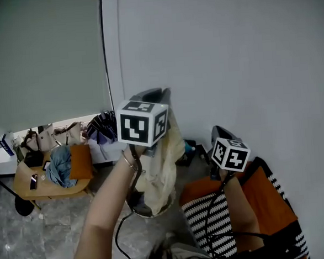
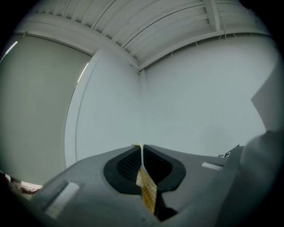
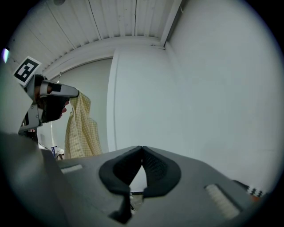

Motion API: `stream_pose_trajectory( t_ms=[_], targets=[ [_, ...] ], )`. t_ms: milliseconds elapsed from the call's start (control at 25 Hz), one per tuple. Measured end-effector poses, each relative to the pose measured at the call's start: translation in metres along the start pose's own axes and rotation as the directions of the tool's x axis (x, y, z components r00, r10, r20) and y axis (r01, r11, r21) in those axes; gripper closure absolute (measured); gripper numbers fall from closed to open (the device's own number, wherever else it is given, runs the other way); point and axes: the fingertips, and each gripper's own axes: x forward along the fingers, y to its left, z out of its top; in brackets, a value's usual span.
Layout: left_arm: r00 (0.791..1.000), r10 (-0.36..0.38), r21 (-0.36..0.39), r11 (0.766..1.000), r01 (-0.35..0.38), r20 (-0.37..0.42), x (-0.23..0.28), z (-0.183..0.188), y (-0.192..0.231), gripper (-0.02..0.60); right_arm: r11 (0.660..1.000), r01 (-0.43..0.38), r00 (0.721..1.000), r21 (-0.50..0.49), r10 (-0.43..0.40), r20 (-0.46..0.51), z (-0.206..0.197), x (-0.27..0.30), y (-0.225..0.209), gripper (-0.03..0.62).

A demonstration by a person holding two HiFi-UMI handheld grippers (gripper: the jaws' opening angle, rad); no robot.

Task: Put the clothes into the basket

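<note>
A big white wall (image 1: 228, 49) fills most of the room, with a grey window blind (image 1: 41, 57) to its left. Low on the right is an orange seat (image 1: 266, 202) with a black-and-white striped cloth (image 1: 204, 223) on it. Far off on the left stands a small wooden table (image 1: 24, 173) with a crumpled blue cloth (image 1: 59, 166) lying on it.

A pale yellow checked shirt (image 1: 164, 165) hangs in the air in front of the wall. Its top edge is pinched tight in the left gripper (image 1: 154, 92), which is held up high and level. The shirt's bottom hangs over a dark round thing (image 1: 143, 210) on the floor. I cannot tell if that is the basket.

The right gripper (image 1: 220, 130) is lower and to the right, well apart from the shirt. Its jaws are clenched together with nothing in them.
</note>
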Motion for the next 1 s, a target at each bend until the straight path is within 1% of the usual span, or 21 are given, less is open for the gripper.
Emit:
stream_pose_trajectory(
  t_ms=[240,480,640,800,1000],
  targets=[
    [0.997,0.066,0.005,0.998,-0.065,-0.032,-0.002,-0.013,0.044,0.566,0.997,-0.076,0.997,0.007,0.076,-0.026,-0.004,0.044,0.035,0.591],
    [0.992,0.102,-0.025,0.994,-0.104,-0.068,0.007,-0.04,0.071,0.566,0.991,-0.133,0.988,-0.006,0.132,-0.082,-0.022,0.079,0.055,0.591],
    [0.985,0.123,-0.052,0.99,-0.13,-0.119,0.012,-0.077,0.088,0.566,0.987,-0.162,0.978,-0.002,0.161,-0.133,-0.046,0.101,0.065,0.591],
    [0.982,0.129,-0.07,0.988,-0.14,-0.141,0.017,-0.115,0.097,0.566,0.985,-0.174,0.969,0.0,0.171,-0.181,-0.077,0.117,0.062,0.591],
    [0.964,0.152,-0.117,0.977,-0.18,-0.219,0.024,-0.177,0.103,0.566,0.984,-0.176,0.951,0.032,0.178,-0.253,-0.128,0.133,0.052,0.591]
  ],
)
